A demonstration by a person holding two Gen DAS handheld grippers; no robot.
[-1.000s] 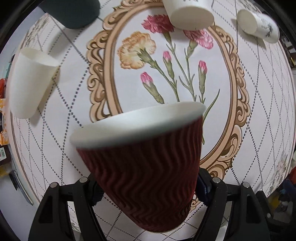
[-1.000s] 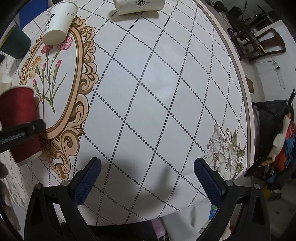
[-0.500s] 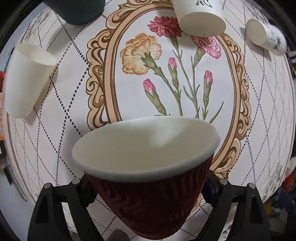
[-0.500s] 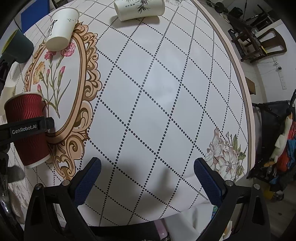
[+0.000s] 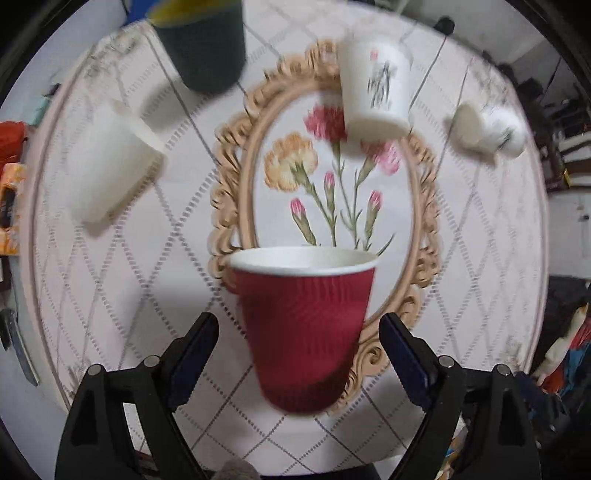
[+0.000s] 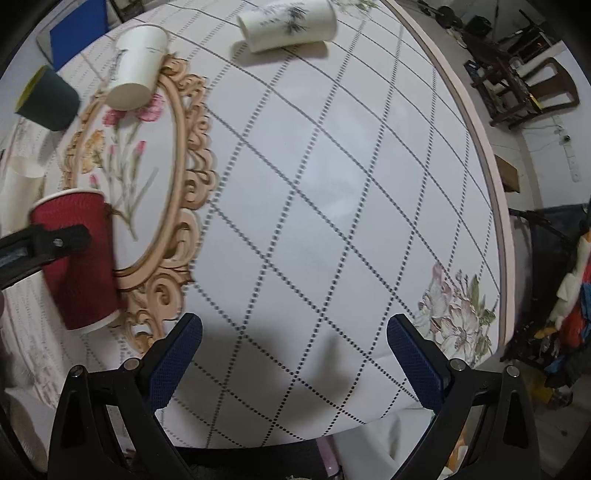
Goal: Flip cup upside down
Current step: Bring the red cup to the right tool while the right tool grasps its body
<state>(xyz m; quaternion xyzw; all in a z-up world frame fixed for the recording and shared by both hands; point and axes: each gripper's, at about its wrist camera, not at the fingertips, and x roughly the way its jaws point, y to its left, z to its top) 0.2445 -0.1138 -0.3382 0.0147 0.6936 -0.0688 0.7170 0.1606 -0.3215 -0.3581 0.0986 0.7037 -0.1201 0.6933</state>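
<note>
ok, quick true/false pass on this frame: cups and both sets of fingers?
1. The right gripper holds nothing. True.
2. The red cup sits between the left gripper fingers. True; a gap shows on each side.
3. The dark green cup stands inside the oval frame. False: it is outside it.
4. Only one white cup is out. False: there is a plain cup, a printed cup and a second printed cup.

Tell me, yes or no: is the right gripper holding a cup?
No. The right gripper stands wide open over the bare tablecloth, and the red cup sits far off to its left.
</note>
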